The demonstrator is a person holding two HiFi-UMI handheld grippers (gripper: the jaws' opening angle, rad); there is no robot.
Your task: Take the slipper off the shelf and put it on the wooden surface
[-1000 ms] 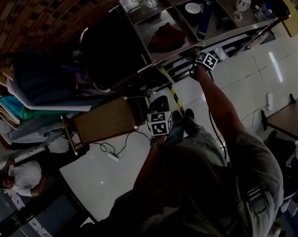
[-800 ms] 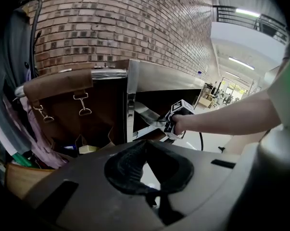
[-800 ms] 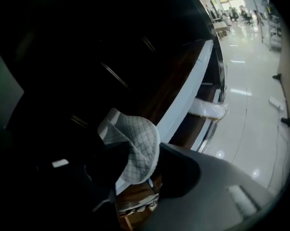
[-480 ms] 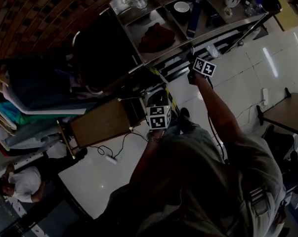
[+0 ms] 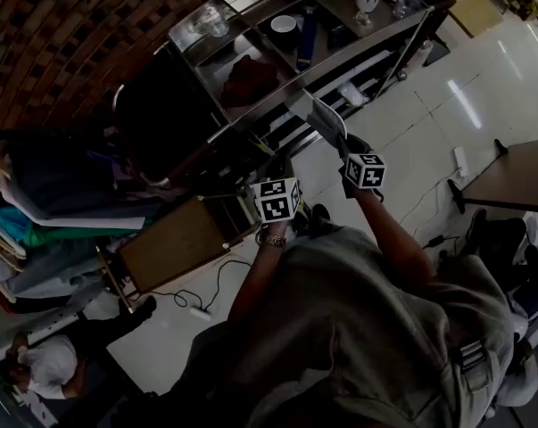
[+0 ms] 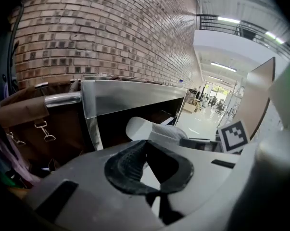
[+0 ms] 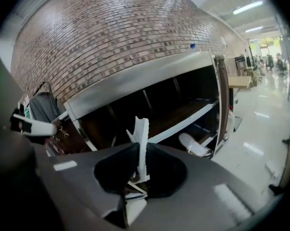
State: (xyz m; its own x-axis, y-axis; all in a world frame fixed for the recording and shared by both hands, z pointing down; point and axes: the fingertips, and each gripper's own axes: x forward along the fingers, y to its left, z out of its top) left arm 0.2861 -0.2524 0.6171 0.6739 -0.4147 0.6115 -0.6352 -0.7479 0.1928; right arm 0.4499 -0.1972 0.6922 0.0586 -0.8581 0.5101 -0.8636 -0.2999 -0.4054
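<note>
Slipper pinched edge-on in the right hand-held gripper, jaws clamped tight on it.

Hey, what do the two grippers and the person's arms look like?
The left gripper and right gripper have pale grey moulded bodies with a dark oval recess around the jaws. Each carries a white cube printed with black square markers: left cube, right cube. The person wears a grey-green shirt that leaves the forearms uncovered, and a wristband on the left wrist.
</note>
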